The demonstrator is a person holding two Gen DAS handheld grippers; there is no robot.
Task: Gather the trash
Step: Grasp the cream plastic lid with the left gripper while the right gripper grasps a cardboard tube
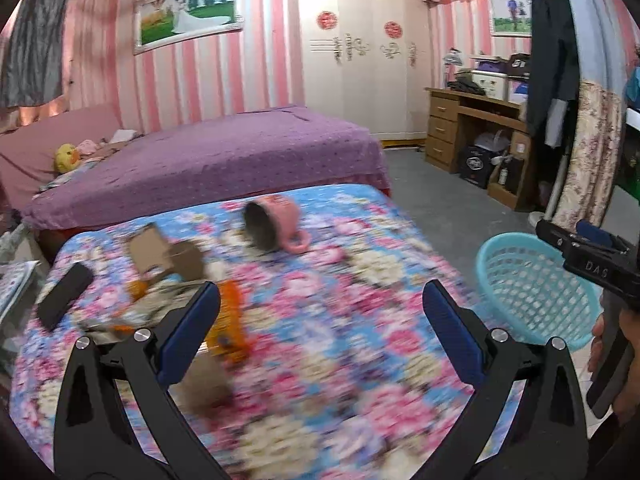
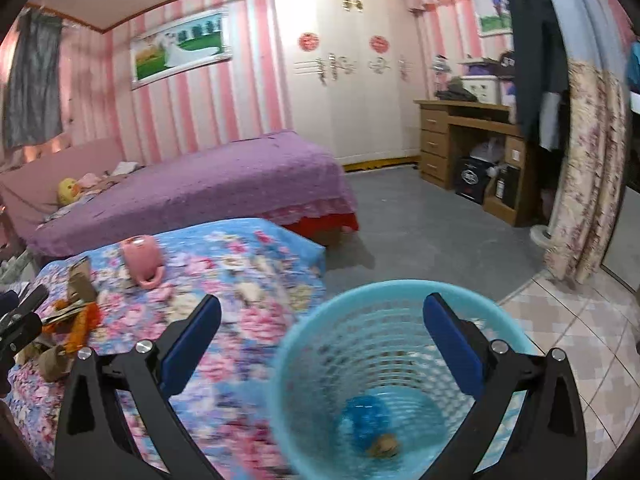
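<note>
both grippers empty, jaws spread wide — the right gripper [image 2: 322, 326] hangs over the blue basket [image 2: 400, 292] beside the table, the left gripper [image 1: 320, 312] over the floral table [image 1: 340, 320] near orange wrappers [image 1: 230, 320] and cardboard scraps [image 1: 168, 256].

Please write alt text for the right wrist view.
An open gripper hovers over a turquoise basket holding blue and brown trash. Left of it, a floral table carries a tipped pink mug and scraps.
</note>
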